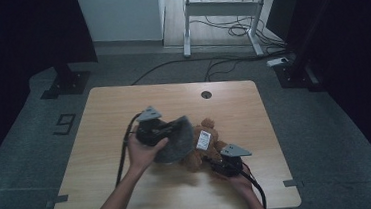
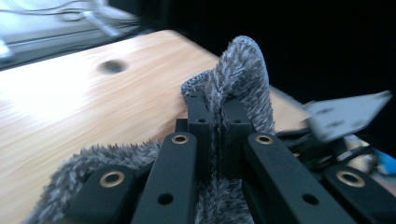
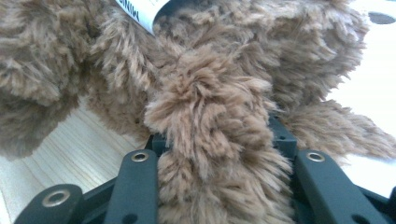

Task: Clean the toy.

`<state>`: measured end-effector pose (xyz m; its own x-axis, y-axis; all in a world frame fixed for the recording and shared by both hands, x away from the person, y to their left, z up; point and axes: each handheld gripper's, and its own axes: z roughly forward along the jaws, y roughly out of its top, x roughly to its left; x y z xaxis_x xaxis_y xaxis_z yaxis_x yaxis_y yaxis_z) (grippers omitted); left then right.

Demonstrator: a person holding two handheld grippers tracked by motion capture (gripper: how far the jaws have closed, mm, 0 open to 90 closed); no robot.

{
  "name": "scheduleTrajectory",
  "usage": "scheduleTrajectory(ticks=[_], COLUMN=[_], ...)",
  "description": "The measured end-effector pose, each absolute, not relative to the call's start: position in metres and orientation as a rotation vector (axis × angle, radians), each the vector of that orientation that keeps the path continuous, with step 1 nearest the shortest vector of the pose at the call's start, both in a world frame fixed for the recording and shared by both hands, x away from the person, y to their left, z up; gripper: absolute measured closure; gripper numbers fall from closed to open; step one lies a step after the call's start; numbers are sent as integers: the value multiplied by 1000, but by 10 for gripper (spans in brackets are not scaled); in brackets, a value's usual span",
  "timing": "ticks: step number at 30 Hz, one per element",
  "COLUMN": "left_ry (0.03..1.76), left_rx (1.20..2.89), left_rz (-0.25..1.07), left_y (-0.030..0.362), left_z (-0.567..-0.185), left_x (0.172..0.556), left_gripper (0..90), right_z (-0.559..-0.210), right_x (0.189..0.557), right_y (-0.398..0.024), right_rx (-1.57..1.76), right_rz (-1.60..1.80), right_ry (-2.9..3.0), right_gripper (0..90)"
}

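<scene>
**Peeling the grey fleece off the brown plush toy**

You had the left tongs (image 2: 215, 119) clenched on a fold of the grey fleece piece (image 1: 176, 141), pinched tight with the fabric standing up past the tips. Your right tongs (image 3: 217, 140) were clamped around a limb of the brown plush toy (image 1: 208, 145), which lay on the bench (image 1: 123, 104) a little toward its near right corner; the fleece hung from your left hand just beside it, toward the middle of the bench.

To do this well, you needed the right hand to stay an anchor, pressing the toy low against the bench, while the left drew the fleece up and away in one steady line rather than jerking. A grip that near the fabric's edge could slip, so a slow pull looked safer.

Hard to judge: whether the fleece was still attached to or wrapped around the toy, since your left hand (image 1: 144, 150) and the cloth covered the join. The toy's head and face could not be made out. The writing on its white tag (image 1: 204, 139) was too small to read, and cut off in the right gripper view.
</scene>
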<state>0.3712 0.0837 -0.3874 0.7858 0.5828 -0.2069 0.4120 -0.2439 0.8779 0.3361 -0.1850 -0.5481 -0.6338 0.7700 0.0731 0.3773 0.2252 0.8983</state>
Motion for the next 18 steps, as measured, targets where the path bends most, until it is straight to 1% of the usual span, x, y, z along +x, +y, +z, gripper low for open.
scheduleTrajectory(ticks=[2, 4, 6, 8, 11, 12, 14, 18], left_ry=[703, 683, 704, 768, 876, 891, 930, 972], left_rx=[1896, 1918, 1946, 2027, 2079, 2076, 2015, 2004], left_rz=[171, 169, 155, 199, 149, 133, 73, 170], left_y=[50, 33, 14, 2, 8, 12, 25, 44], left_z=[-383, -384, -392, -410, -438, -444, -451, -445], left_x=[371, 371, 374, 382, 397, 400, 404, 406], left_gripper=[847, 845, 844, 842, 839, 838, 837, 836], right_z=[-548, -548, -548, -548, -548, -548, -548, -548], right_x=[336, 336, 336, 335, 334, 334, 335, 335], right_y=[-185, -185, -186, -186, -186, -186, -185, -184], right_rx=[1060, 1052, 1047, 1048, 1045, 1043, 1039, 1046], right_rz=[1381, 1379, 1376, 1374, 1374, 1372, 1370, 1373], right_ry=[2119, 2122, 2122, 2125, 2124, 2126, 2135, 2129], right_gripper=[589, 589, 590, 589, 588, 587, 584, 585])
